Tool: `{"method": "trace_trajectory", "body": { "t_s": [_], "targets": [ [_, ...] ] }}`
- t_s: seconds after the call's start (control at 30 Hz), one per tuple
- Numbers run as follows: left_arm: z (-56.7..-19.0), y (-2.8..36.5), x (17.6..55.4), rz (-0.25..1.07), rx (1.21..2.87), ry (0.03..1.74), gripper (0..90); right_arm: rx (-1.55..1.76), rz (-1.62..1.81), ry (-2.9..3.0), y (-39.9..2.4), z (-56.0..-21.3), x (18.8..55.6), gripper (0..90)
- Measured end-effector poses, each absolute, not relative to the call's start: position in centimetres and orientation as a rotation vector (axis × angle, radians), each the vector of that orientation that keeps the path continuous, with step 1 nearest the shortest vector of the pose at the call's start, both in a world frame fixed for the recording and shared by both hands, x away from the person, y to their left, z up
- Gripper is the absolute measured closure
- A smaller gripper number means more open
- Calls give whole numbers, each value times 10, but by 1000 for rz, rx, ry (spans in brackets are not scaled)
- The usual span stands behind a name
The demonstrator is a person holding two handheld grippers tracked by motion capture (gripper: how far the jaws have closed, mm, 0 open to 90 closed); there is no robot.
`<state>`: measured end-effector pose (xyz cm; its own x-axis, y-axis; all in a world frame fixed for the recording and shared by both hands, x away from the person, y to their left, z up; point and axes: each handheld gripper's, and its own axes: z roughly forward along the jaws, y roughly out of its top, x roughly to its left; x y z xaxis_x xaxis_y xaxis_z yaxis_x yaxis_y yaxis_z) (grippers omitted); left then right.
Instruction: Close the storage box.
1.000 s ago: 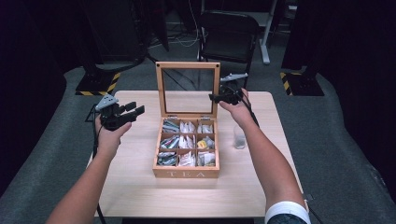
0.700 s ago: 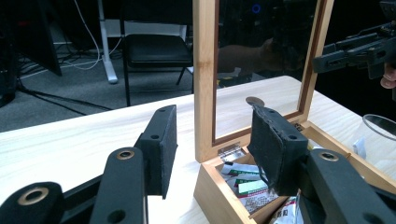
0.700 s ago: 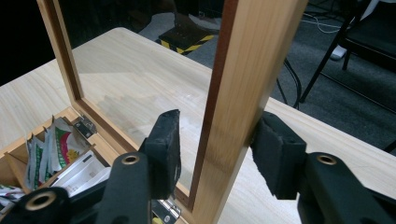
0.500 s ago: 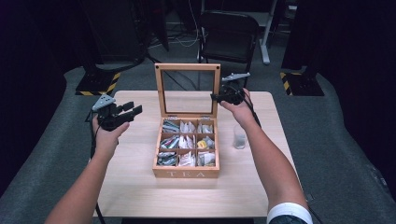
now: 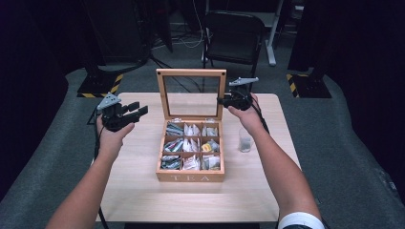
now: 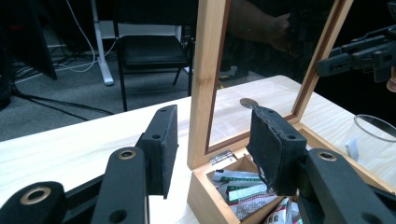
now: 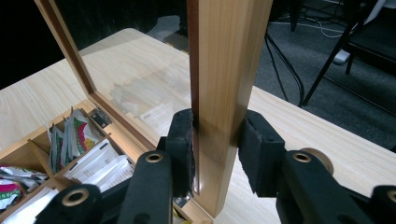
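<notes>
Tea box (image 5: 191, 155), wooden, nine compartments of sachets, stands mid-bench with its glass-paned lid (image 5: 192, 93) raised upright at the 12 o'clock edge. Your right hand-held gripper (image 7: 215, 147) straddles the lid's side rail, at 1 o'clock from the box centre; its jaws have just been closing, the left pad is against the wood and the right pad looks to be touching or a hair off, so count the grip as barely made. Your left hand-held gripper (image 5: 129, 112) hovers at 9 o'clock of the box, clear of it, jaws part open with nothing between them. Glass tumbler (image 5: 245, 140) stands on the bench (image 5: 138, 191) at 3 o'clock, just beside the box and under your right forearm. Hazards, as judged: the smooth rail may slip from the pads if you swing before the squeeze is firm, and the lid would drop onto the sachets; pulling on one rail with the box unbraced may drag or tip it; a lowered right forearm may knock the tumbler over.
</notes>
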<state>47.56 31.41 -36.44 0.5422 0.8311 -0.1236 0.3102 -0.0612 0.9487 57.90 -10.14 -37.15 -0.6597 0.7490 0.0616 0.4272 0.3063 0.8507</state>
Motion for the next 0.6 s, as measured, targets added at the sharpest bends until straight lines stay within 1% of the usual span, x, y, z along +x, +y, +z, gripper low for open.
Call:
{"method": "trace_trajectory", "body": {
  "t_s": [0.6],
  "targets": [
    [-357, 302, 478, 563, 1659, 951, 525, 951, 1247, 2247, -99, -371, 554, 653]
  ]
}}
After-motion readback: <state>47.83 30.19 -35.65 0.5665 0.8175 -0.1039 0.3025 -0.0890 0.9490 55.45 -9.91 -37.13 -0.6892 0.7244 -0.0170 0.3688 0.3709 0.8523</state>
